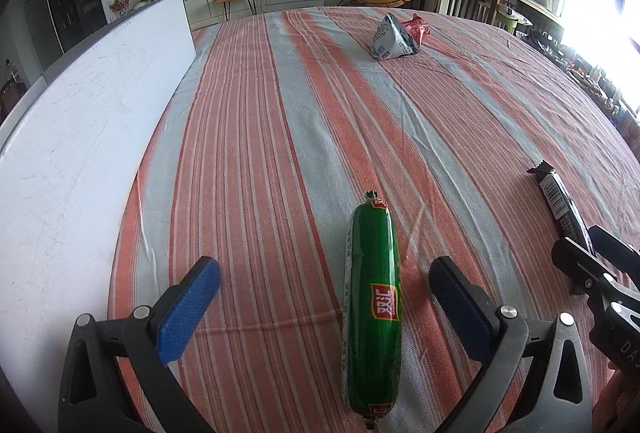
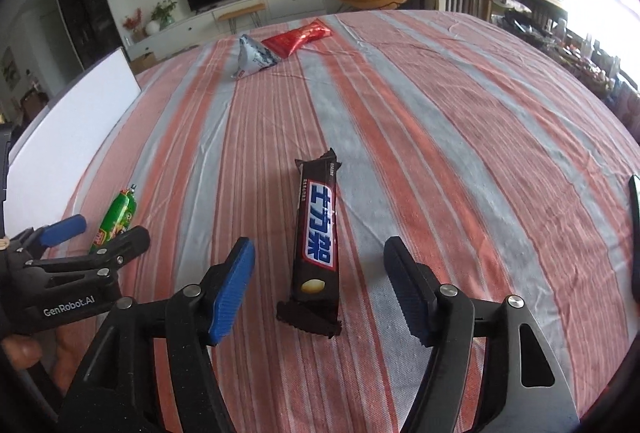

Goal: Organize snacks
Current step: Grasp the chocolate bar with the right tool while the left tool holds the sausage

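A green sausage [image 1: 372,305] lies on the striped cloth between the open fingers of my left gripper [image 1: 325,269]; it also shows in the right wrist view [image 2: 116,221]. A dark chocolate bar [image 2: 316,245] lies between the open fingers of my right gripper [image 2: 319,253]; it also shows in the left wrist view [image 1: 560,201]. Neither gripper touches its snack. A grey-white triangular packet [image 1: 390,39] [image 2: 254,59] and a red packet [image 2: 298,38] [image 1: 418,27] lie at the far side of the table.
A white board [image 1: 80,121] lies along the table's left edge. The striped tablecloth [image 1: 280,113] covers the table. A dark object [image 2: 634,233] sits at the right edge. Chairs and a TV stand are beyond the table.
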A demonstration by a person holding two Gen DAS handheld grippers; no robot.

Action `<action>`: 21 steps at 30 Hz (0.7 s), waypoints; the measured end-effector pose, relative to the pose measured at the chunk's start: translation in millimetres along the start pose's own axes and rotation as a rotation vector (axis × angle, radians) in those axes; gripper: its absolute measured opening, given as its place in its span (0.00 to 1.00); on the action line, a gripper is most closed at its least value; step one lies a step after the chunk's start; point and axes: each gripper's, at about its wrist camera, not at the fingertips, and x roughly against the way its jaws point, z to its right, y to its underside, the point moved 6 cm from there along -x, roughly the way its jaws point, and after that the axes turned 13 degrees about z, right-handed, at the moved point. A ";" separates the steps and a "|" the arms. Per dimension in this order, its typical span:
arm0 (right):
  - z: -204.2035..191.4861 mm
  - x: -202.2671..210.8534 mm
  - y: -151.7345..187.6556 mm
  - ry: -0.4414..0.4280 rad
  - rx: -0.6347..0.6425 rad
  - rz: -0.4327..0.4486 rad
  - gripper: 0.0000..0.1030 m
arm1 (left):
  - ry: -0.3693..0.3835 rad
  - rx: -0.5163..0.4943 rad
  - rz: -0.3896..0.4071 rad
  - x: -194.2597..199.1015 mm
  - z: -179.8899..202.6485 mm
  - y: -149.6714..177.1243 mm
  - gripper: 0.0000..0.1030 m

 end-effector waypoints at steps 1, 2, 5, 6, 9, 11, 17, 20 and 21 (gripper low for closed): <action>-1.4 -0.5 1.1 0.005 0.013 -0.002 0.72 | 0.000 0.000 0.000 0.2 0.0 0.3 1.00; -3.5 -1.0 1.7 0.014 0.031 -0.006 0.73 | 0.000 0.000 0.000 0.1 0.0 0.2 1.00; -8.6 -2.8 4.8 0.041 0.078 -0.017 0.74 | 0.000 0.000 0.000 0.2 0.0 0.2 1.00; -8.8 -3.9 5.5 0.045 0.088 -0.020 0.75 | 0.000 0.000 0.000 0.3 0.0 0.3 1.00; -8.3 -2.8 6.9 0.041 0.090 -0.020 0.76 | 0.000 0.000 0.000 0.0 -0.1 0.1 1.00; -7.8 -2.6 7.1 0.041 0.090 -0.020 0.76 | 0.000 0.000 0.000 0.1 0.0 0.2 1.00; -8.0 -2.1 7.4 0.043 0.092 -0.020 0.76 | 0.000 0.000 0.000 0.1 0.0 0.1 1.00; -8.0 -2.2 7.4 0.043 0.092 -0.020 0.76 | 0.000 0.000 0.000 0.1 0.0 0.1 1.00; -8.0 -2.2 7.4 0.043 0.092 -0.020 0.76 | 0.000 0.000 0.000 0.2 0.0 0.2 1.00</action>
